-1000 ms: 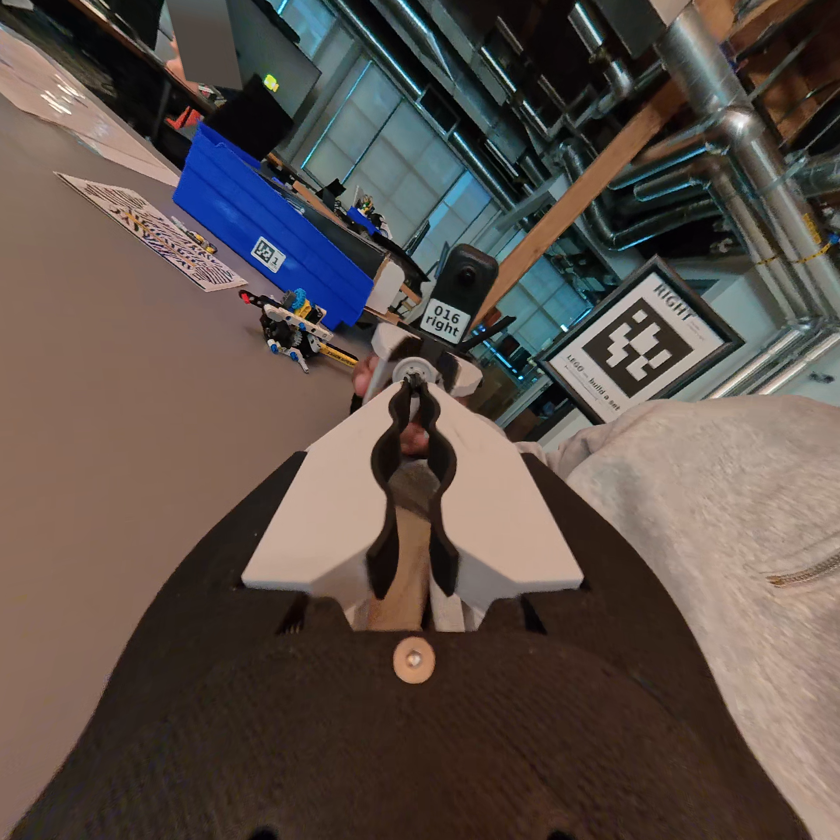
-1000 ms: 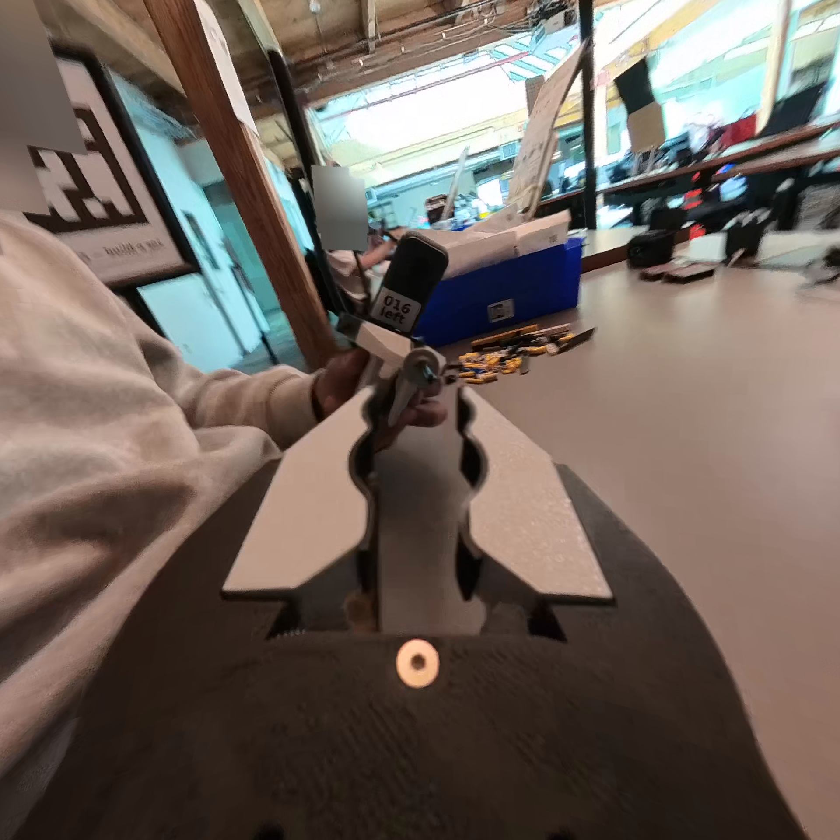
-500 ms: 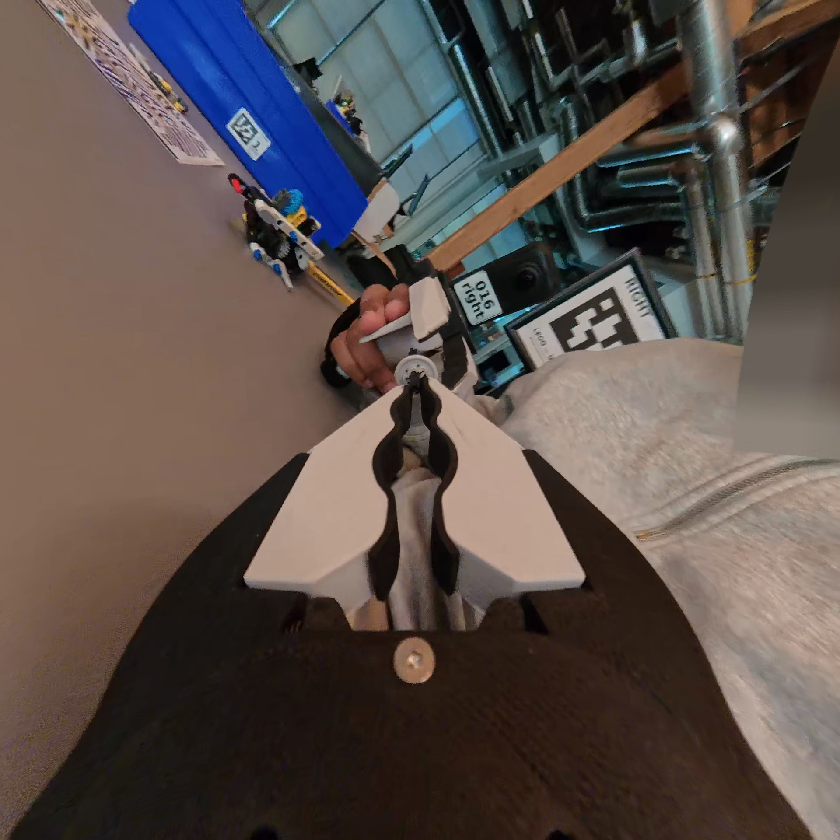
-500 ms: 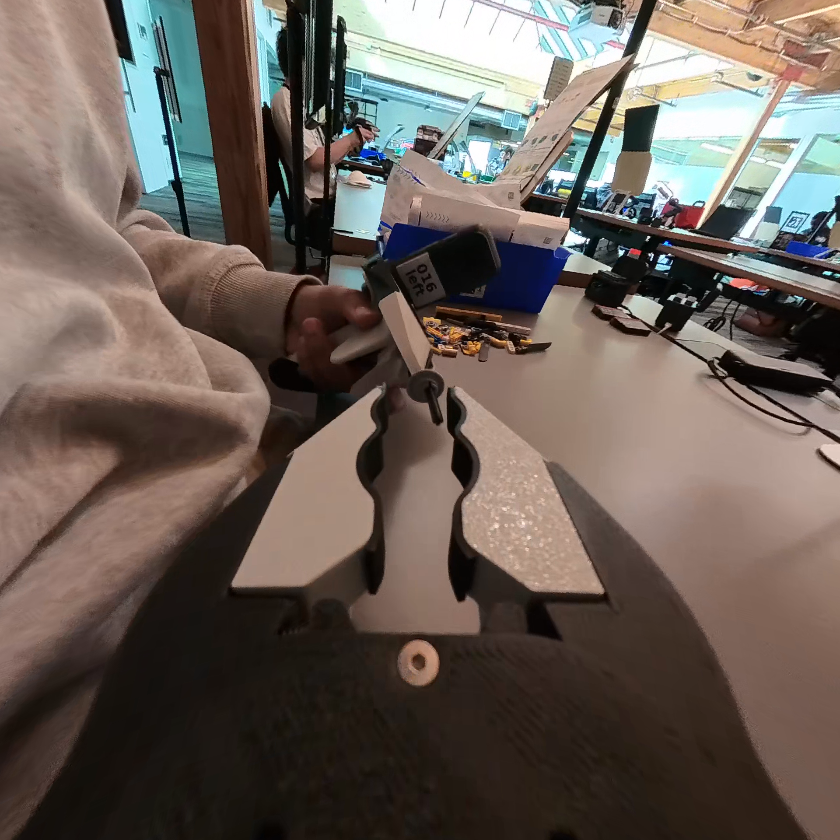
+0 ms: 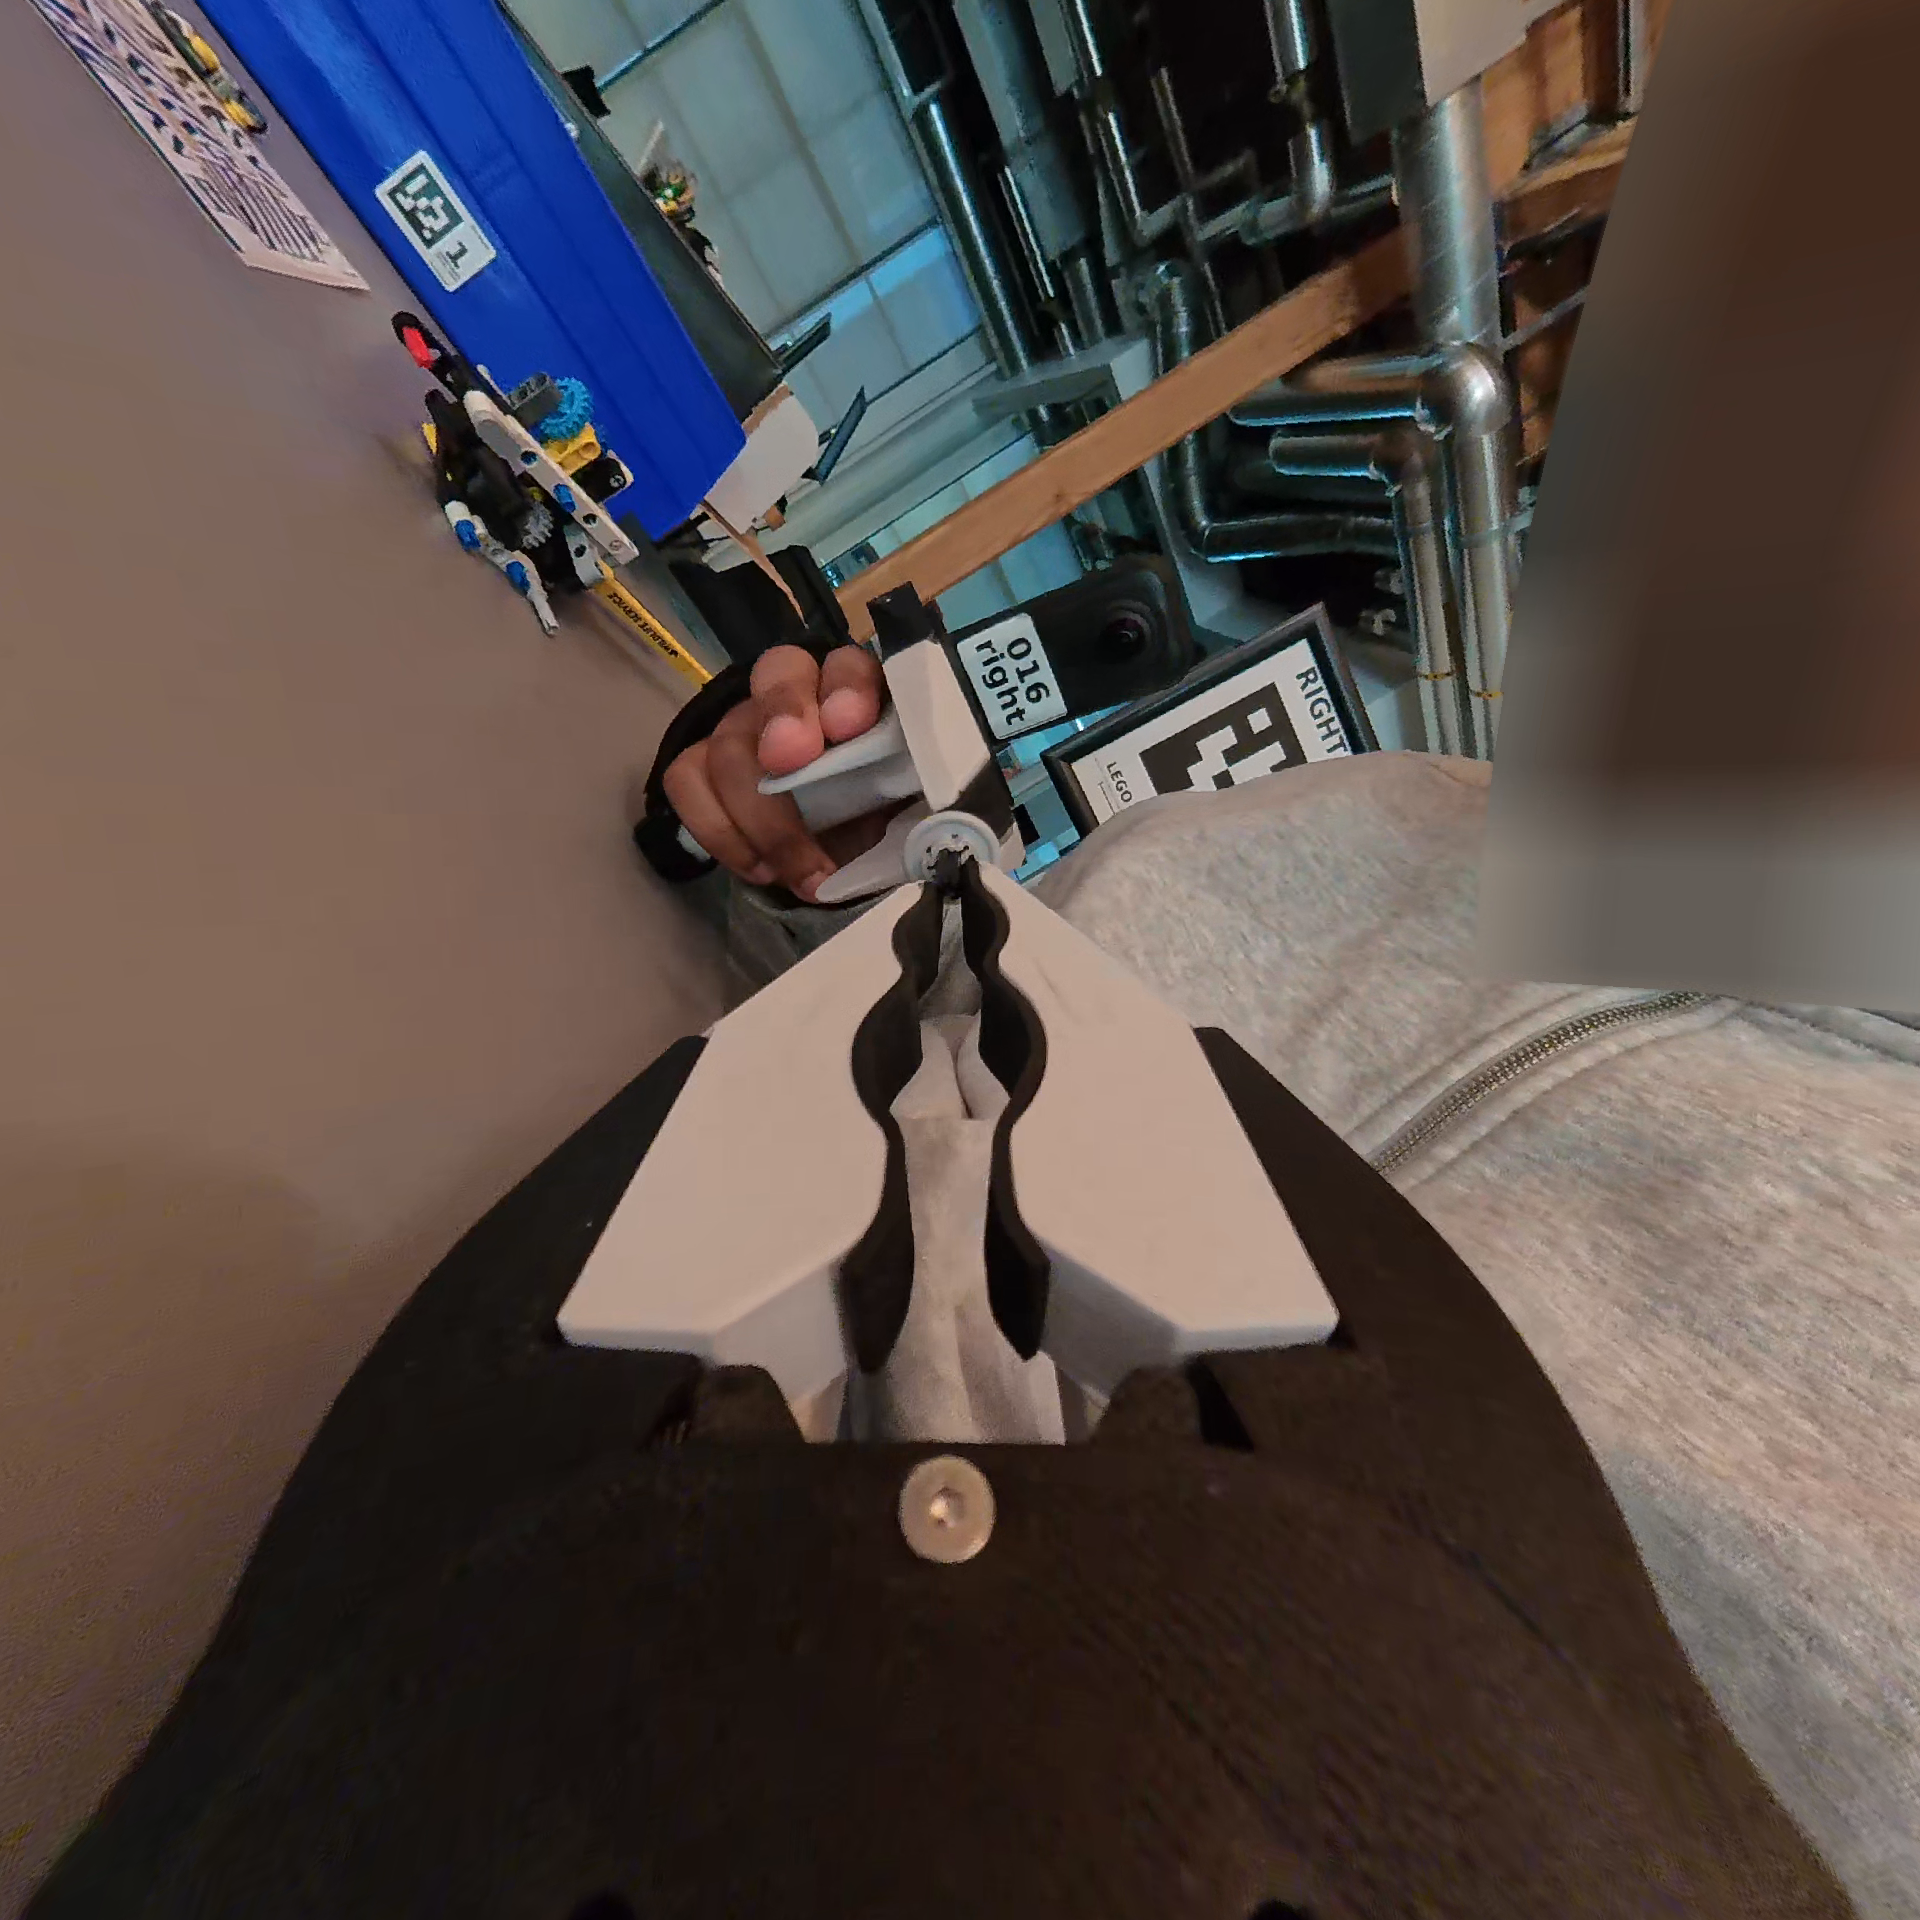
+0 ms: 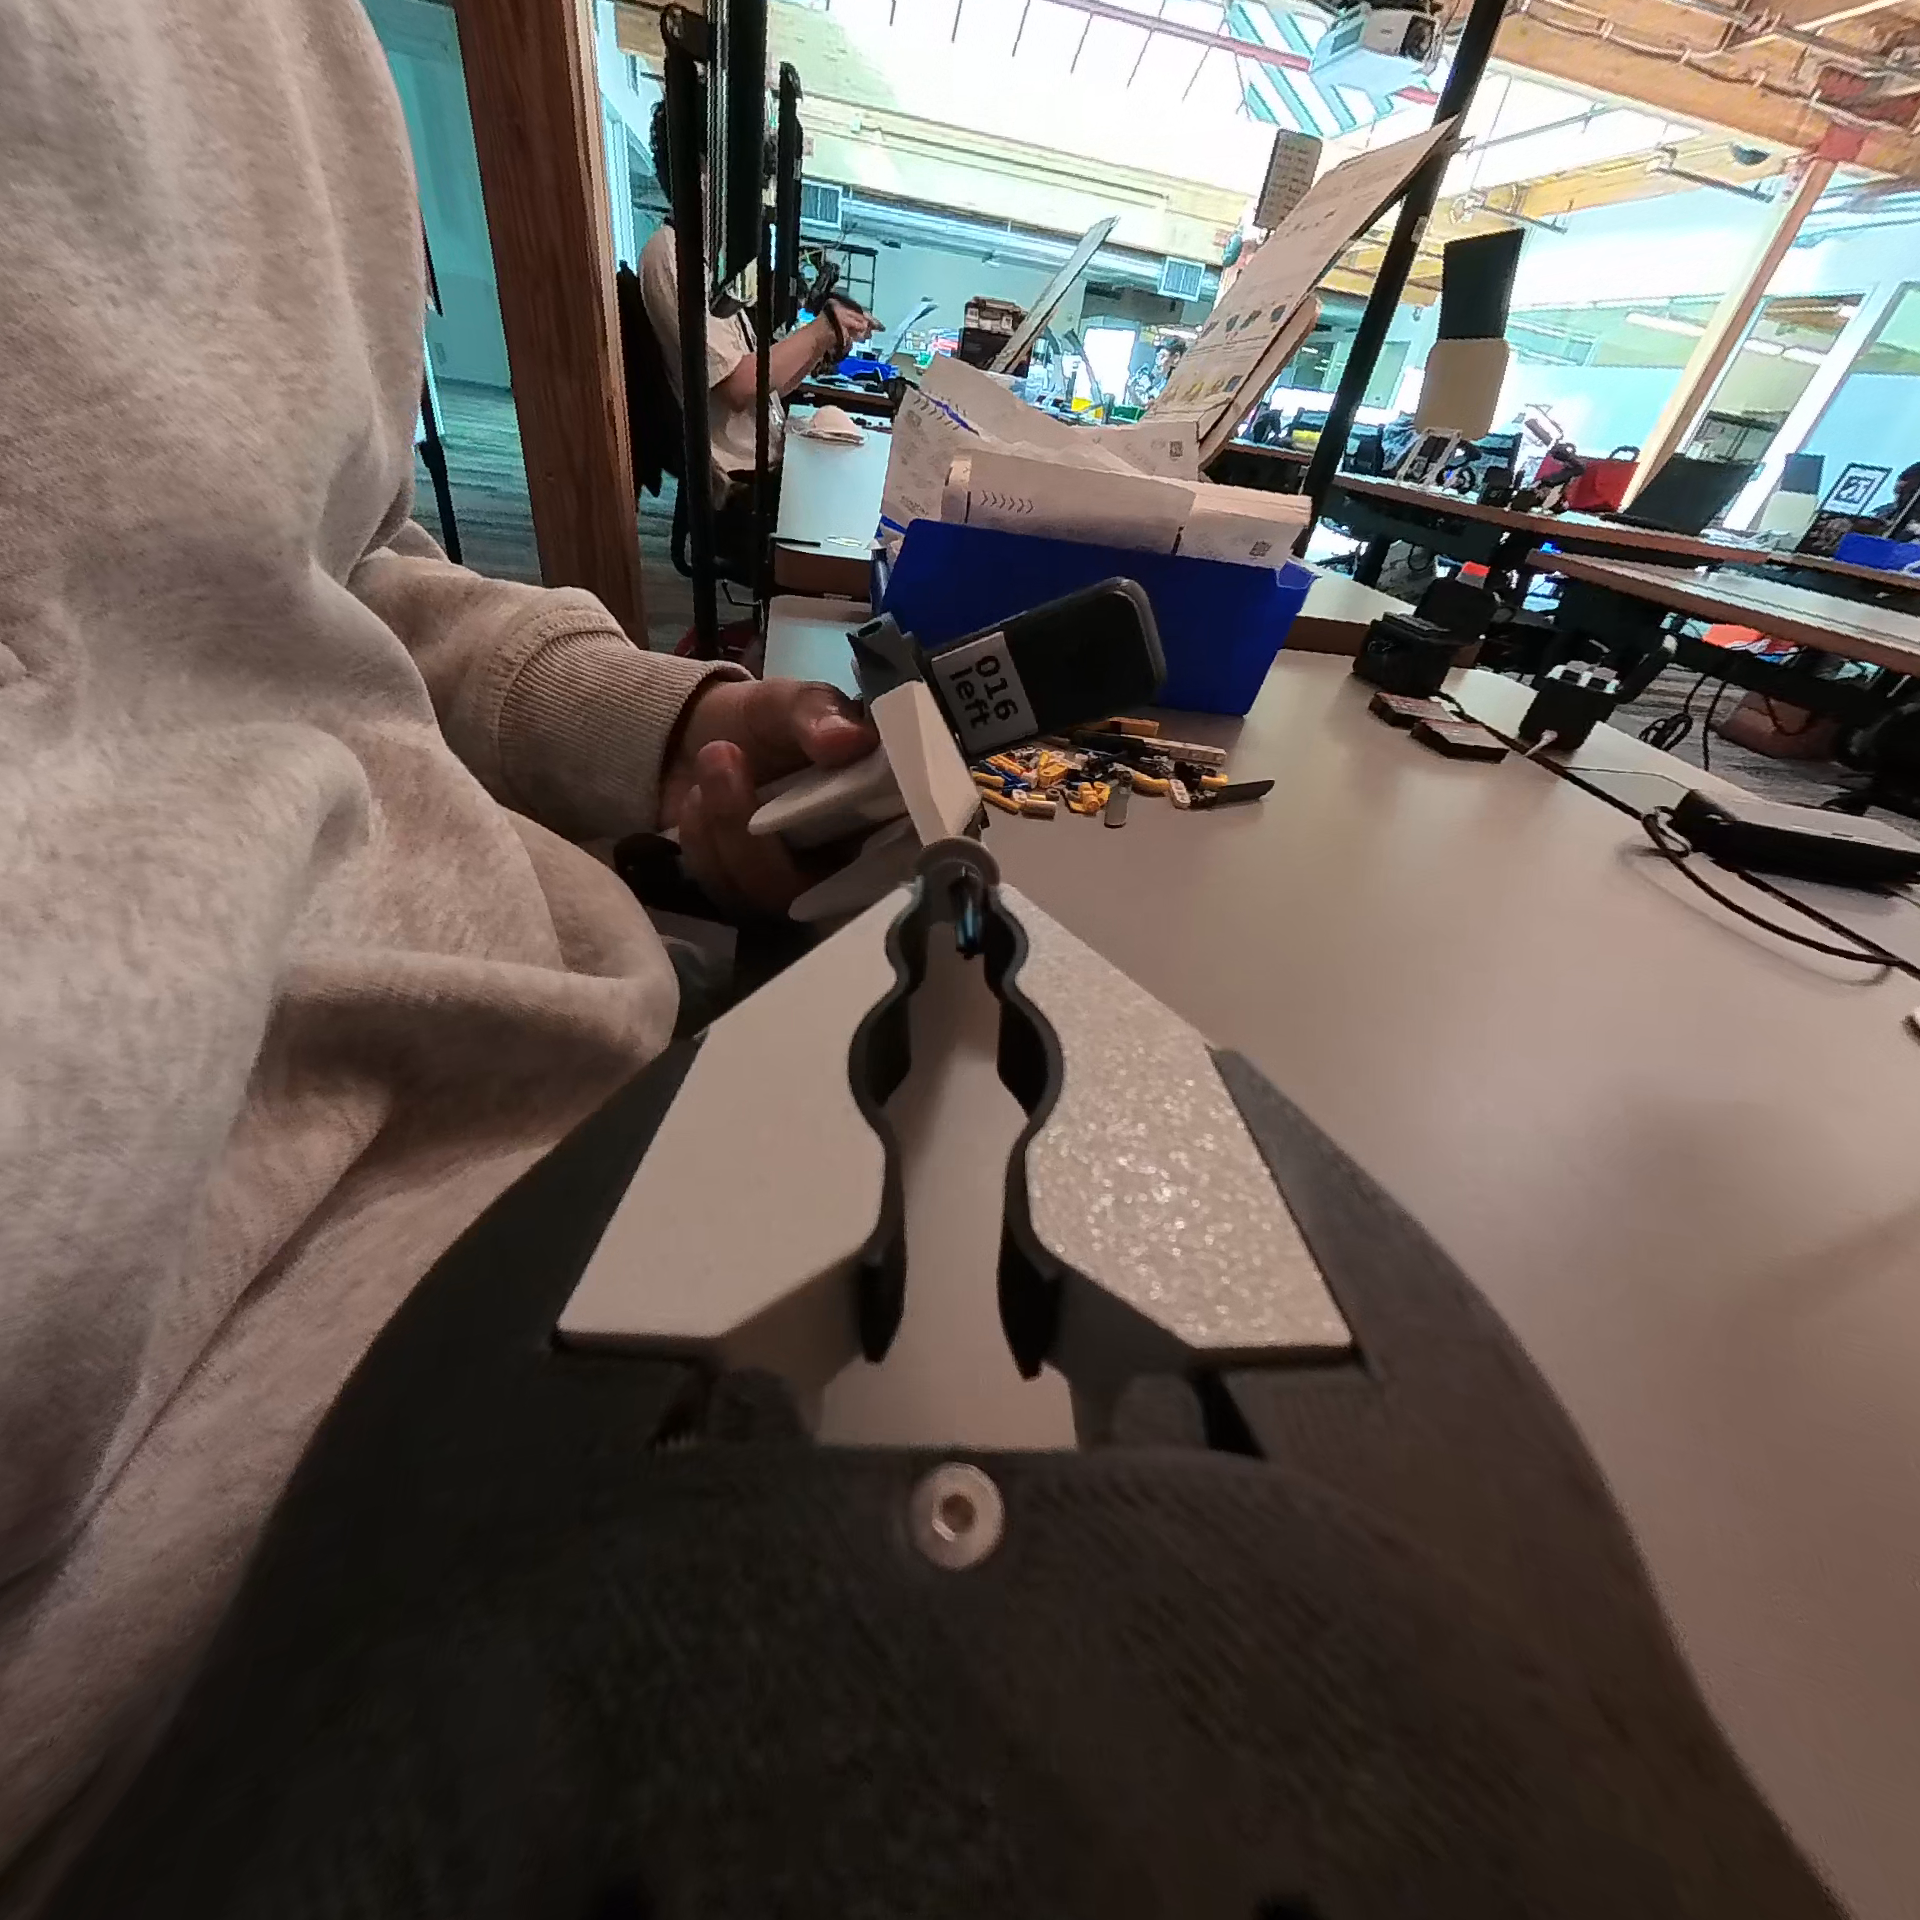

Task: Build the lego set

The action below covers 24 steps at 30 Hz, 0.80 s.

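A small grey wheel (image 5: 948, 836) on a black axle is held in the air between both grippers, tip to tip. My left gripper (image 5: 948, 881) is shut on one end of the axle. In the right wrist view the wheel (image 6: 954, 857) sits just past my right gripper (image 6: 961, 914), whose jaws are closed on the other axle end, which shows a blue part. A partly built lego model (image 5: 520, 488) stands on the grey table (image 5: 208, 831) beside a blue bin (image 5: 499, 208). Loose yellow, black and blue pieces (image 6: 1101, 774) lie on the table in the right wrist view.
The holder's grey sweatshirt (image 5: 1558, 1247) fills the near side of both views. A printed sheet (image 5: 208, 156) lies by the bin. A blue bin with paper bags (image 6: 1091, 623), black devices and cables (image 6: 1787, 842) sit on the table. Another person (image 6: 727, 343) sits far behind. The tips of both grippers are at nearly the same place.
The right gripper was wide open around the axle; its jaws have closed onto the free axle end. Both grippers swung and tilted, while the left kept hold of the wheel piece.
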Motion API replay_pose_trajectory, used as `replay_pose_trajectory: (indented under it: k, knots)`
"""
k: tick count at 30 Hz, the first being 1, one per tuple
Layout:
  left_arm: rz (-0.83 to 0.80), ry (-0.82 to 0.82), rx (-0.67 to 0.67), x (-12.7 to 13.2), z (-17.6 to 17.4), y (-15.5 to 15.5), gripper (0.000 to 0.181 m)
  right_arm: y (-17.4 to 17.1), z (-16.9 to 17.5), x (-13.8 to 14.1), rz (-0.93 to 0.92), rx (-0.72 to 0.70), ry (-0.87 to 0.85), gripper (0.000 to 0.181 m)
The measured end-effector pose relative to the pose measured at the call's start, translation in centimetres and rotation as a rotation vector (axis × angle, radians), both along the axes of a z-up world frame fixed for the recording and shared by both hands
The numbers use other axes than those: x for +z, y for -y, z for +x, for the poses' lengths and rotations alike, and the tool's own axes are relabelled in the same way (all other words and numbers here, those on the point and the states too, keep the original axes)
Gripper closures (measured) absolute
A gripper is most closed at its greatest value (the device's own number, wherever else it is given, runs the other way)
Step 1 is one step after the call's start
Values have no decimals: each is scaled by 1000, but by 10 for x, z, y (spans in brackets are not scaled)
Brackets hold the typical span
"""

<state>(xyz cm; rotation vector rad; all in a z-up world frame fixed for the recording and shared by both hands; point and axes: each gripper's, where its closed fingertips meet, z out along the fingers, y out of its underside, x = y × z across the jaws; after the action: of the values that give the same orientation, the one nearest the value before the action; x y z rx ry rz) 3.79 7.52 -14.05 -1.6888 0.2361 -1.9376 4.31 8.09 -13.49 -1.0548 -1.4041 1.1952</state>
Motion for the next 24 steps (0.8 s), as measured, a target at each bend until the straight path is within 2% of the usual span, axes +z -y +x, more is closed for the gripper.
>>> replay_pose_trajectory:
  k: [12, 17, 24]
  knots:
    - [12, -10, 31, 0, -2, 1, 179, 1, -4, -2, -12, 0, 24, 178]
    - [36, 6, 69, 7, -8, -2, 158, -4, -2, 4, -59, -18, -9, 178]
    - [112, 17, 168, 22, -22, -9, 154, -21, 4, 14, -145, -78, -62, 179]
